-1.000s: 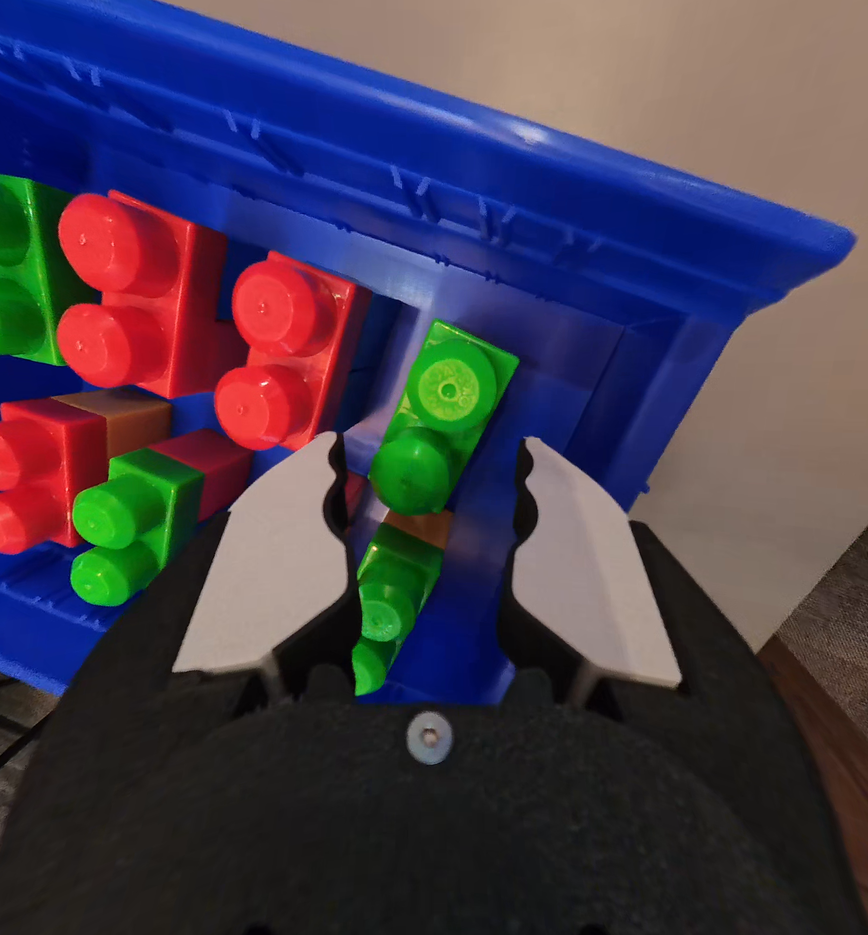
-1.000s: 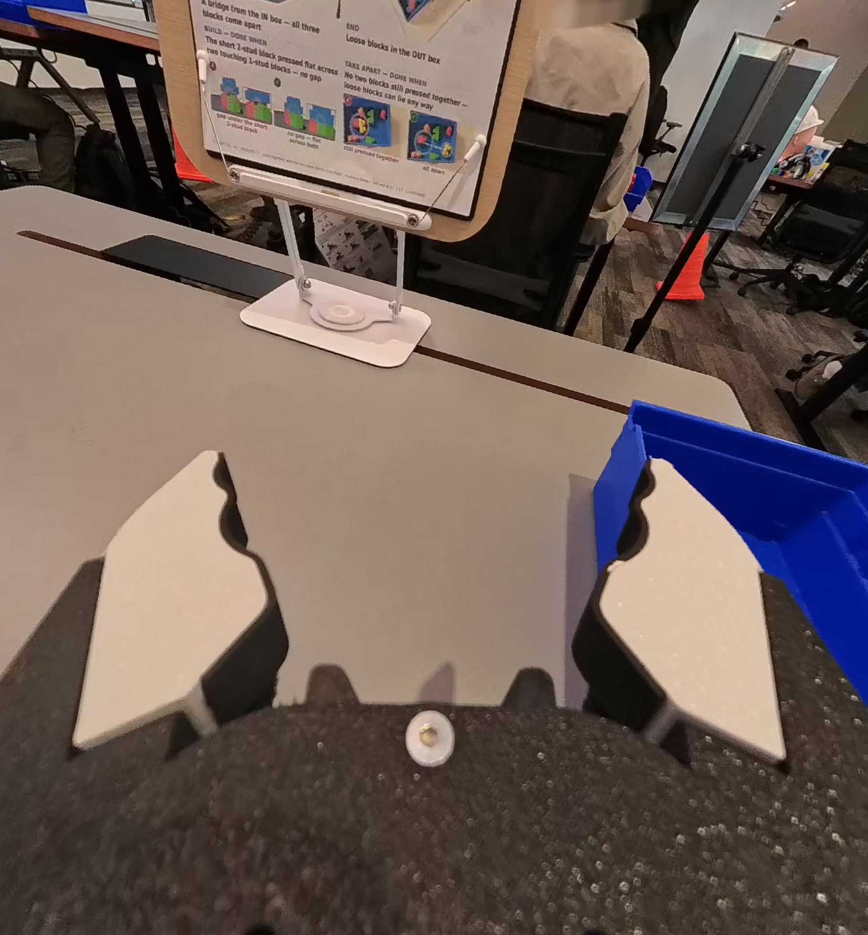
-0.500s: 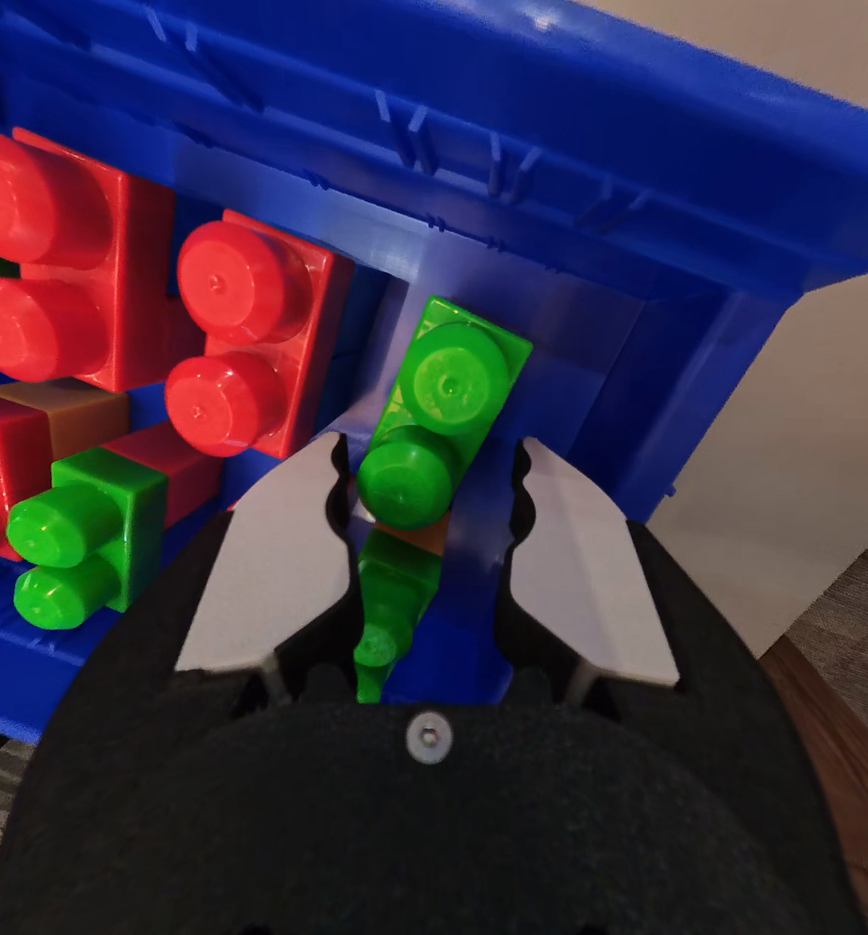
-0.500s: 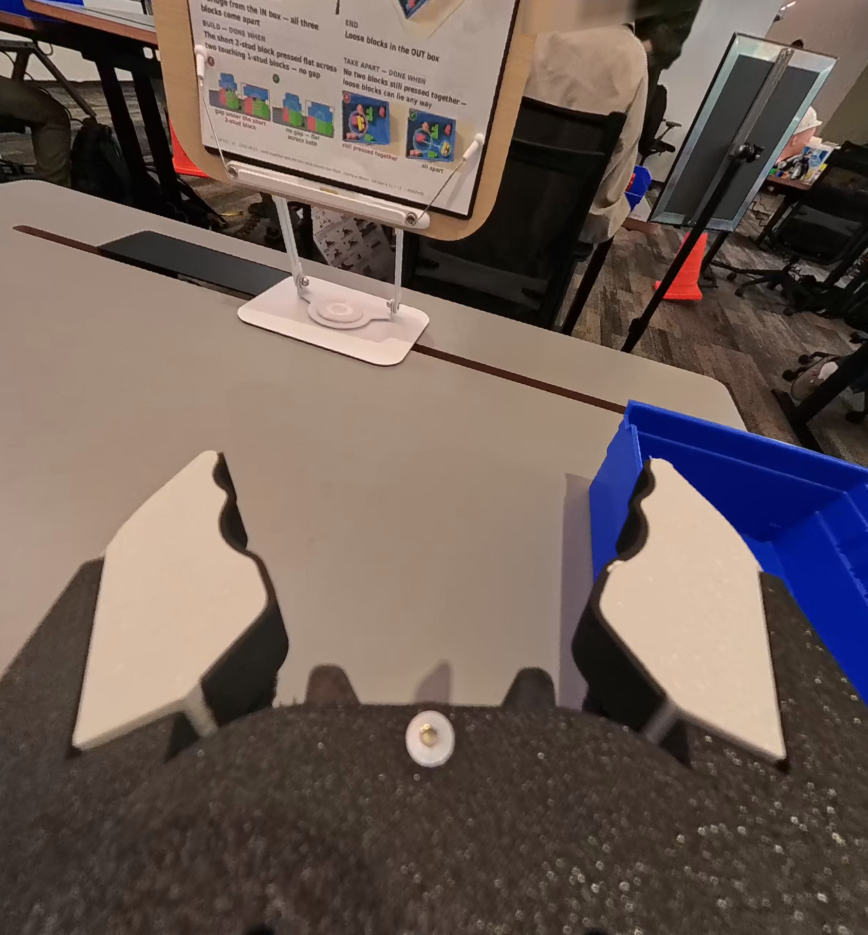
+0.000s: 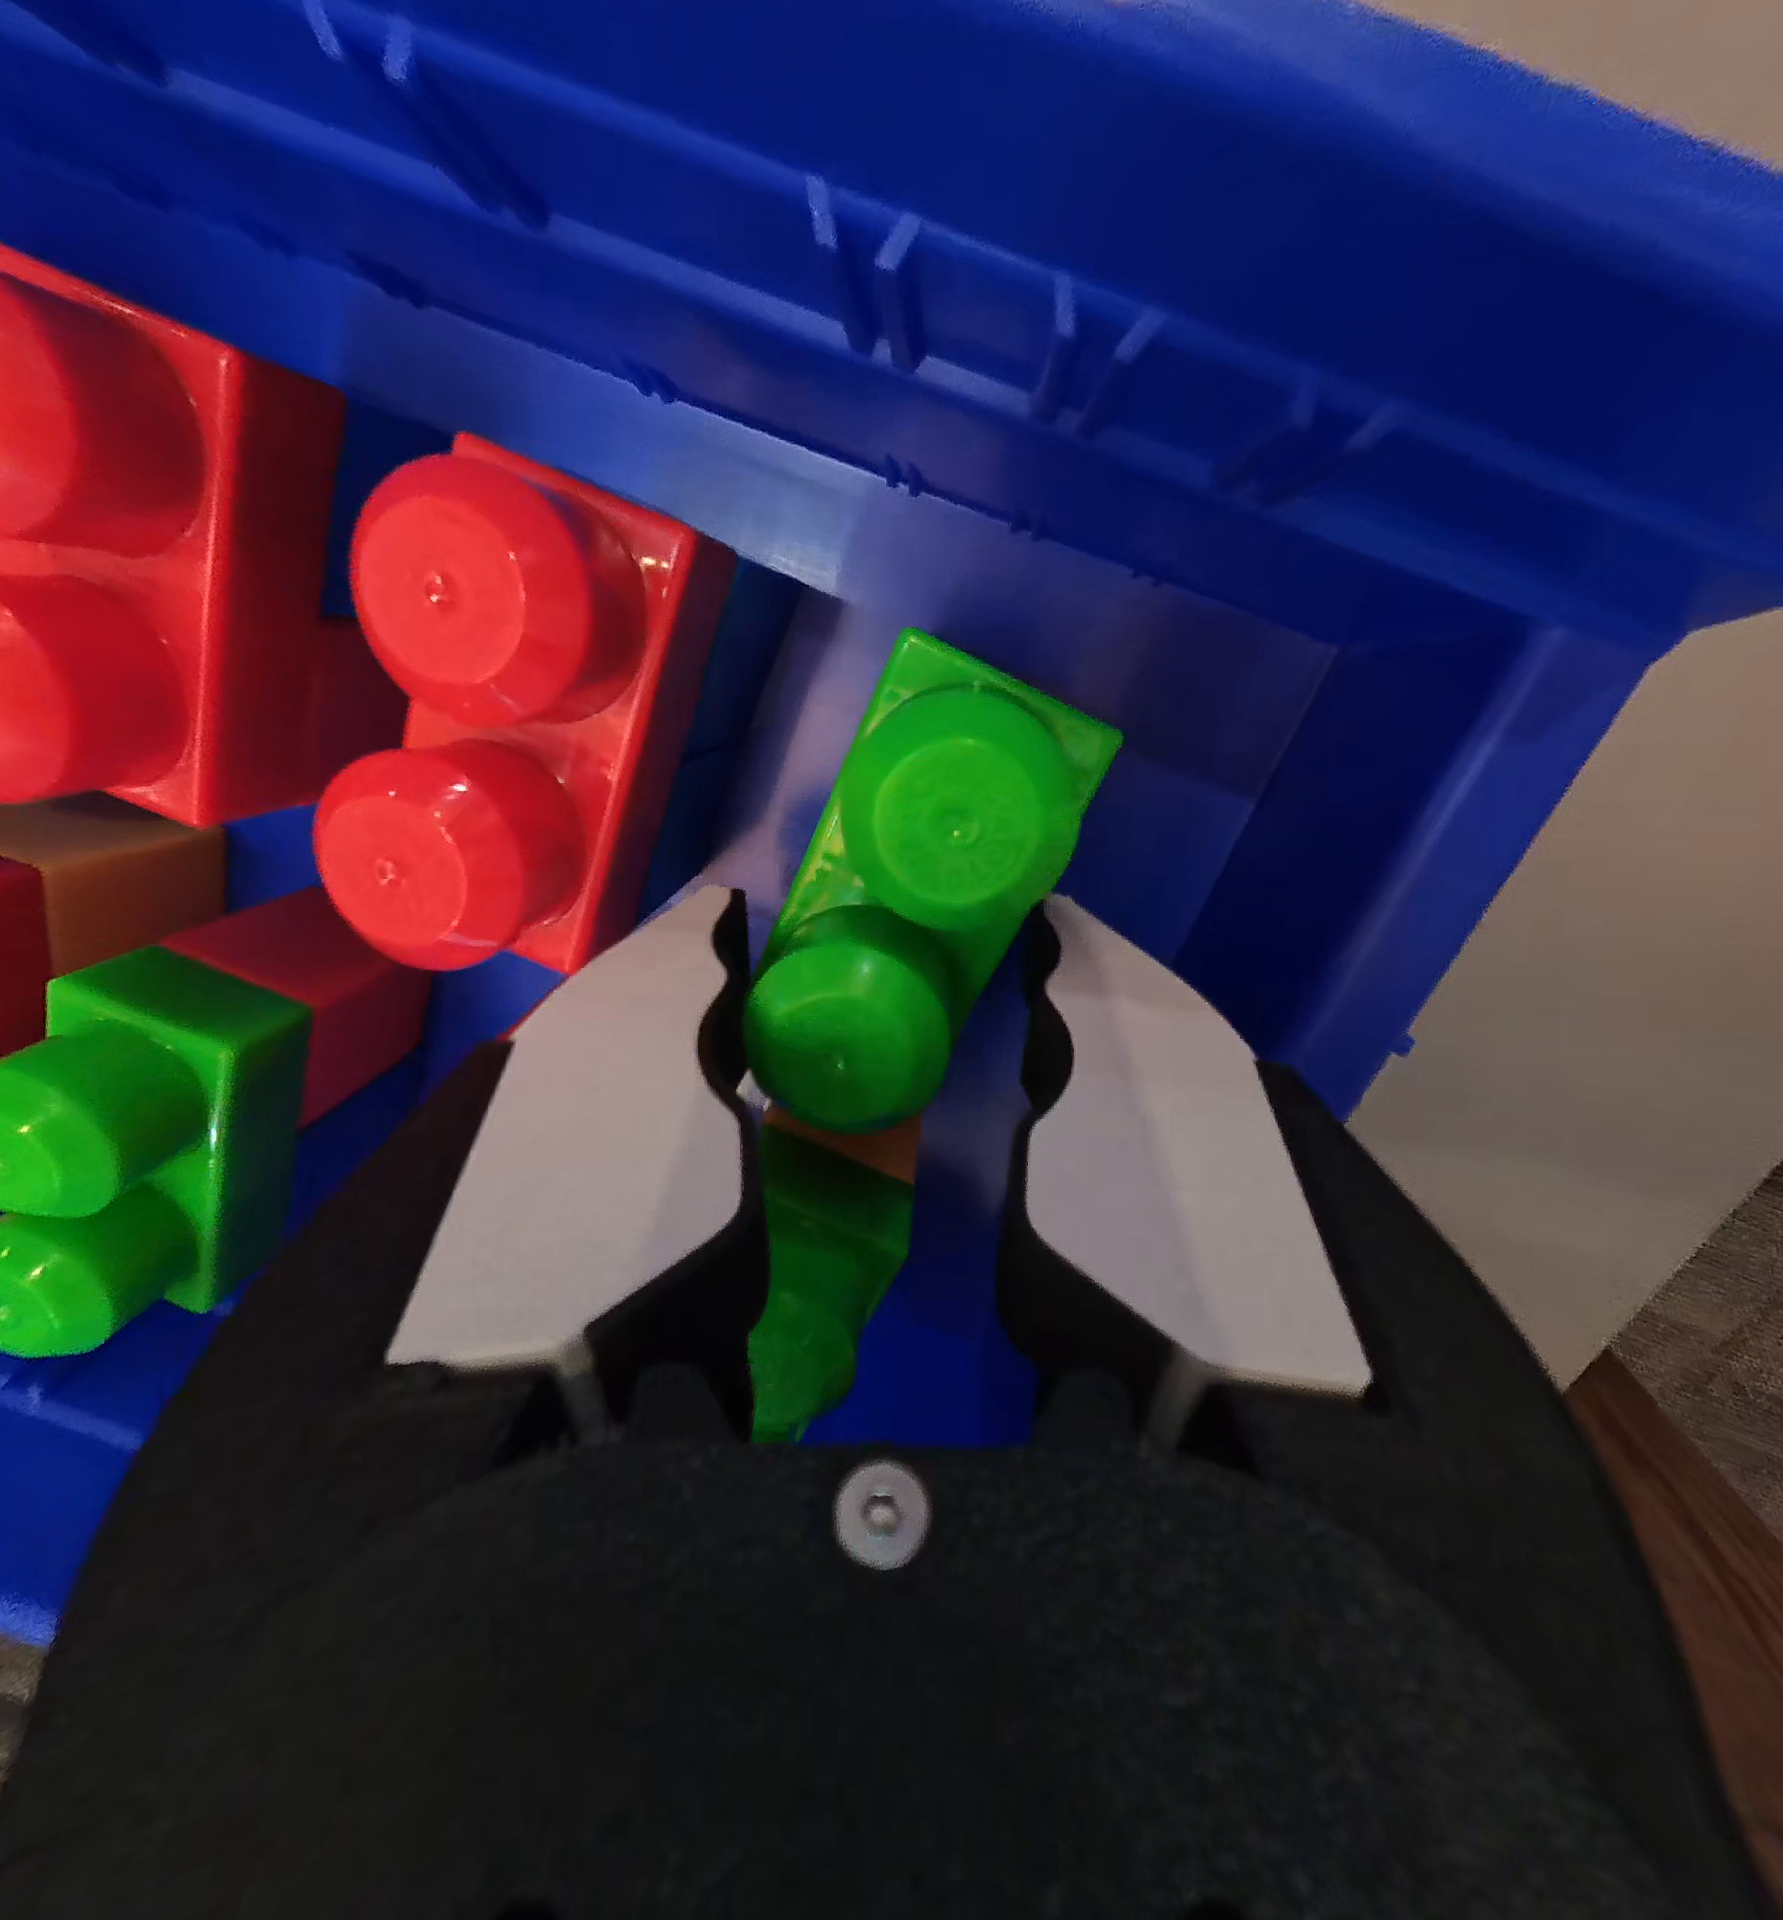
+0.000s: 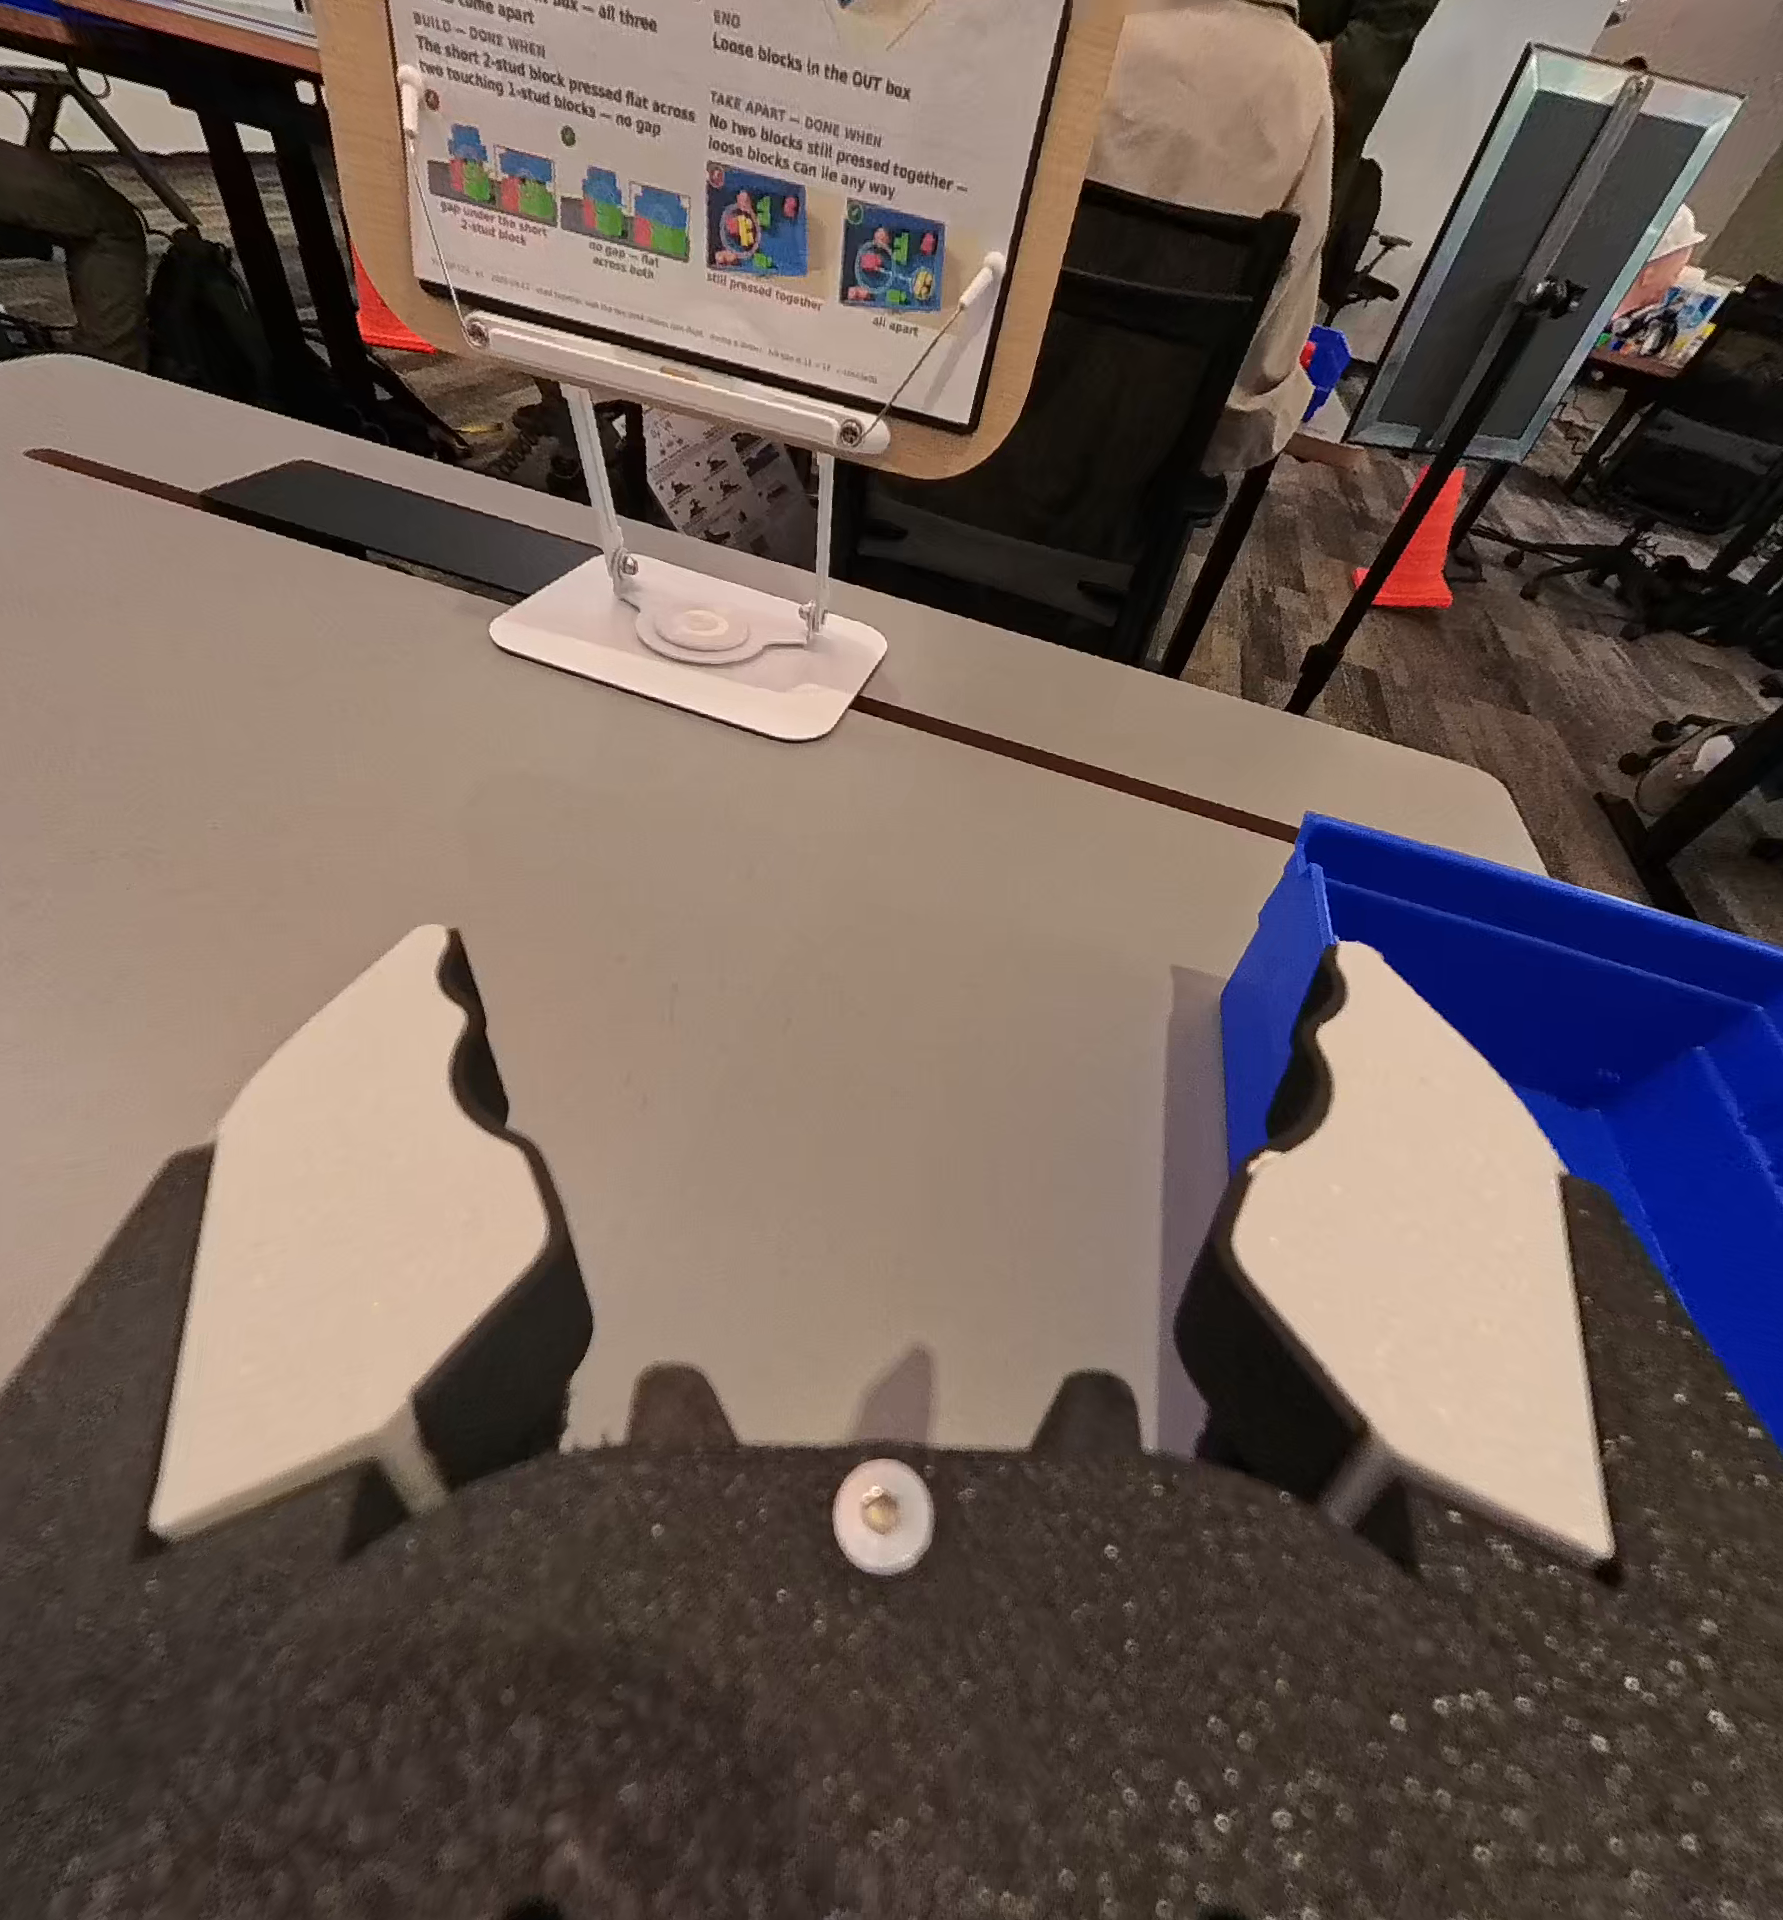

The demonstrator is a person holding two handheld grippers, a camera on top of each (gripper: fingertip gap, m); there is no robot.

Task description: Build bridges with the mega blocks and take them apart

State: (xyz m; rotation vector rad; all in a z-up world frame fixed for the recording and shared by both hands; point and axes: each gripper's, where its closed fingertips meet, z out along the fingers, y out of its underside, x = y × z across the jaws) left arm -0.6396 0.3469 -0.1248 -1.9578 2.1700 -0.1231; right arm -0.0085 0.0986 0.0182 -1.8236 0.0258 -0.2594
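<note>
Blocks fill the blue bin [image 5: 970,260] that only the left wrist view shows: red blocks [image 5: 513,717] at the left, a small green block [image 5: 139,1143] below them, and a green two-stud block [image 5: 918,883] near the bin's right end wall. The left gripper [image 5: 882,935] has its jaws apart on either side of that block, its fingertips [image 5: 658,966] level with the nearer stud; whether they touch it cannot be told. The block's long axis runs from the gripper toward the bin's far wall, leaning a little right, and its studs point up at the camera. Only the right wrist view shows the grey table [image 6: 762,935], an instruction board [image 6: 710,156] on a white stand, and a second blue bin [image 6: 1593,1039] at the right. The right gripper [image 6: 887,987] hovers over bare table, jaws wide apart. Compared with a second ago, the left gripper has moved closer to the green block and narrowed slightly; the right is unchanged.
</note>
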